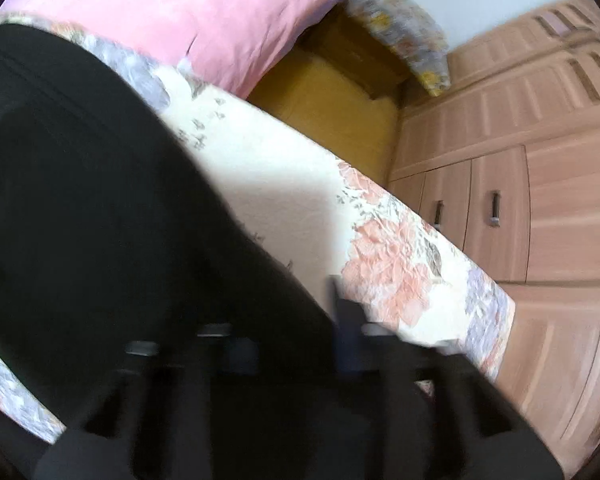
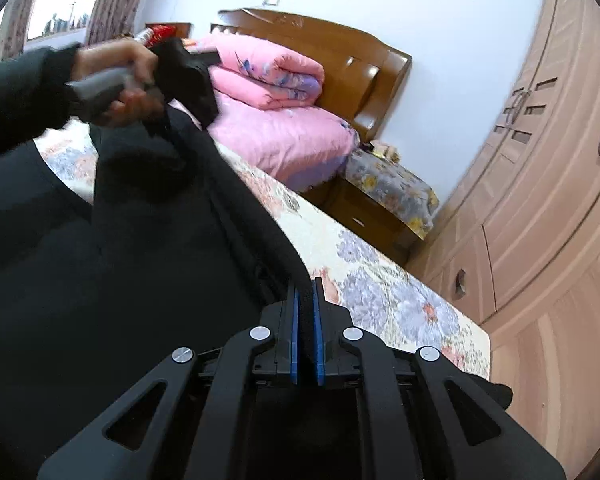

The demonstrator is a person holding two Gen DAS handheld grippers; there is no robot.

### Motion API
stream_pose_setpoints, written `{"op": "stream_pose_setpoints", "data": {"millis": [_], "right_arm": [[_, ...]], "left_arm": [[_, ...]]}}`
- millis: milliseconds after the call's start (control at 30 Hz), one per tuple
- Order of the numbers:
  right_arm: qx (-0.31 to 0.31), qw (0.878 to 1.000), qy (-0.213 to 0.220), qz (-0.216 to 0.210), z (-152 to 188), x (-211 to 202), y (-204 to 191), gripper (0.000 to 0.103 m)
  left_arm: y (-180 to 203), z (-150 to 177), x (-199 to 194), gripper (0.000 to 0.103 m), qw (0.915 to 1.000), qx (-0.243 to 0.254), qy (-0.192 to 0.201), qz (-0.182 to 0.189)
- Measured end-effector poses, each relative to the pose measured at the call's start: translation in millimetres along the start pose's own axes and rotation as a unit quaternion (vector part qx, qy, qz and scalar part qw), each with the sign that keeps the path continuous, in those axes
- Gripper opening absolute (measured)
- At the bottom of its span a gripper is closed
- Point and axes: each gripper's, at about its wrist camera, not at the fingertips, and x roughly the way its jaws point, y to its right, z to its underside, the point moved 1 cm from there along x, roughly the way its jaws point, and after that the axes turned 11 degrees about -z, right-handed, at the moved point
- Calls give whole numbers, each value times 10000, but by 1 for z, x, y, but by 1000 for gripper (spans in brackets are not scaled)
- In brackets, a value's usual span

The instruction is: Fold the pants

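Between hand-held gripper [image 2: 306,304] pads: pants [image 2: 140,240].

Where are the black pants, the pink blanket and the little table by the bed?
black pants [image 2: 148,240]: right wrist view, middle of the cloth.
pink blanket [image 2: 268,72]: right wrist view, folded top.
bedside table [image 2: 392,184]: right wrist view, flowery cover.

Left wrist view: low over the bed [image 1: 284,184], tilted hard, very close to the black pants [image 1: 80,200], blurred; it faces along the bed's edge toward the pink bedding [image 1: 188,8] and wardrobe [image 1: 540,160]. Right wrist view: sharper, set farther back, looking past its own tongs [image 2: 306,308] up the bed toward the headboard [image 2: 340,52], with the other hand [image 2: 124,76] at upper left. Both share pants, floral bedspread, pink bedding, covered nightstand [image 2: 388,184] and wardrobe.
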Motion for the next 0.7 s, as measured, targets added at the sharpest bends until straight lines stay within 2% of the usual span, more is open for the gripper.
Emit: {"op": "stream_pose_setpoints", "data": {"millis": [33,100,167,200,300,367,433,500,567,633,667,700], "right_arm": [[39,10000,13,22,-1,1,2,9],[101,9998,126,75,-2,-11,2,9],[79,9994,307,112,2,-36,-9,9],[56,9992,377,133,5,-46,-13,9],[140,9983,563,54,26,-82,-35,9],[257,9983,522,-43,51,-97,-53,9],[437,9982,345,-225,75,-98,-69,9],[743,9965,11,-375,105,-86,-79,12],[1178,9906,-270,-646,128,-74,-85,22],[1435,9874,-246,-626,136,-81,-87,31],[1699,9831,-46,-686,138,-95,-86,55],[1942,9779,143,-758,140,-106,-84,74]], "left_arm": [[-7,6,-10,13,9998,-1,147,108],[-21,28,-47,13,9973,91,626,381],[-36,68,-98,13,9883,315,1341,659],[-36,83,-112,13,9841,437,1567,718],[-53,160,-156,14,9622,985,2379,890],[-65,215,-163,16,9491,1396,2712,791],[-79,265,-146,19,9402,1747,2876,533],[-92,290,-118,20,9431,1835,2753,316],[-104,297,-76,20,9545,1721,2422,261],[-123,301,-45,21,9661,1572,2030,282],[-135,306,-47,27,9607,1515,2278,470],[-134,308,-47,39,9599,1520,2311,460]]}}
